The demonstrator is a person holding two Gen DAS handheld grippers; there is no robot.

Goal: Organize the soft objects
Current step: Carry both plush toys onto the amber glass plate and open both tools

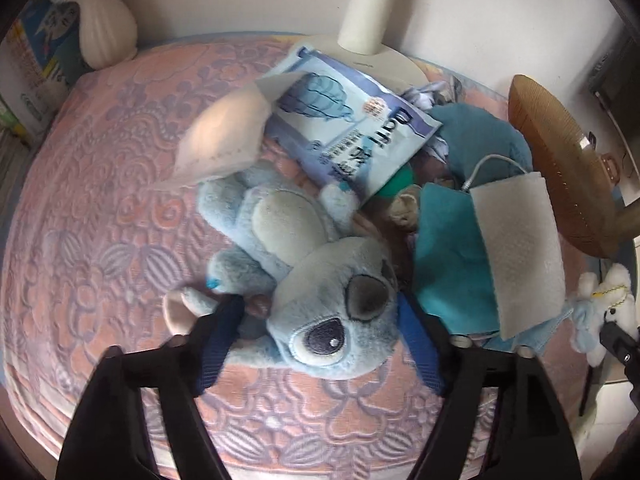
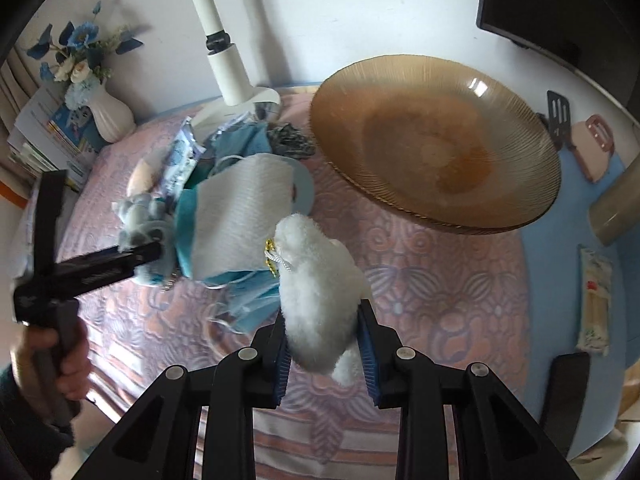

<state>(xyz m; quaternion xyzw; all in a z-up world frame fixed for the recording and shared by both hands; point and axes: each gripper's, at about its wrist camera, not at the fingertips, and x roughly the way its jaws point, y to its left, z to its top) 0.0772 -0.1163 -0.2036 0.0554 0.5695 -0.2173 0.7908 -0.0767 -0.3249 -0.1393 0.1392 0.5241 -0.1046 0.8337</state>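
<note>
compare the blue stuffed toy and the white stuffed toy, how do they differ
The blue stuffed toy is pale blue with big dark eyes; the white stuffed toy is plain white with a gold chain at its neck. The blue one lies on the pink cloth between the open left claw, unpinched; the white one is squeezed in the right claw. The blue one looks larger. Both are fluffy.

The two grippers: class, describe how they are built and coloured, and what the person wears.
Each gripper, left and right, has black angular plastic arms with ribbed blue pads; silver bolts show on the right one. A dark sleeve covers the wrist.
</note>
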